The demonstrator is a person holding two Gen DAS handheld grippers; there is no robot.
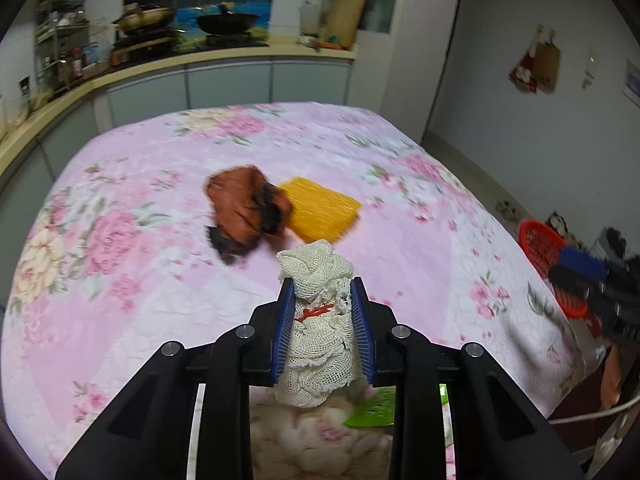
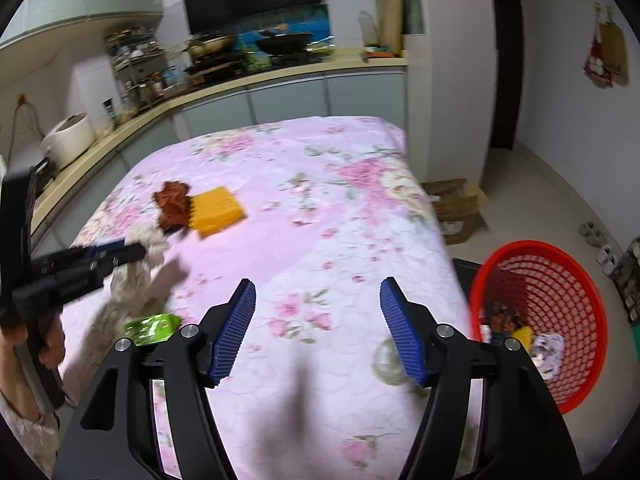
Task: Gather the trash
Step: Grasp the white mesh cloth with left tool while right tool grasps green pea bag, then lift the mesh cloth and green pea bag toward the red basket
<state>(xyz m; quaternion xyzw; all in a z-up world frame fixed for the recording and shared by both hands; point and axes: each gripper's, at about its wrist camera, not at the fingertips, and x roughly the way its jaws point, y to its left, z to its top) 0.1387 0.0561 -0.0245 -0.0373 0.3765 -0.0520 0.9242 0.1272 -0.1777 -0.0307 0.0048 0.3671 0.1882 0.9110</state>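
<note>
The bed (image 2: pixel 360 240) carries the trash; a red basket (image 2: pixel 560 280) stands off its right edge. Near mid-bed lie a yellow sponge (image 1: pixel 320 208) and a brown rag (image 1: pixel 244 208), touching. The left gripper (image 1: pixel 323 300) clamps a cream net (image 1: pixel 316 320), lifted at the near edge: light, limp, compressible, best pinched mid-bundle. The right gripper (image 2: pixel 318 300) gapes empty.

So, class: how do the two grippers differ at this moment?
The left gripper is clamped on a cream mesh cloth; the right gripper holds nothing. The left gripper's jaws sit narrow, the right gripper's wide apart. Both have ribbed blue pads and hang over the floral cover.
</note>
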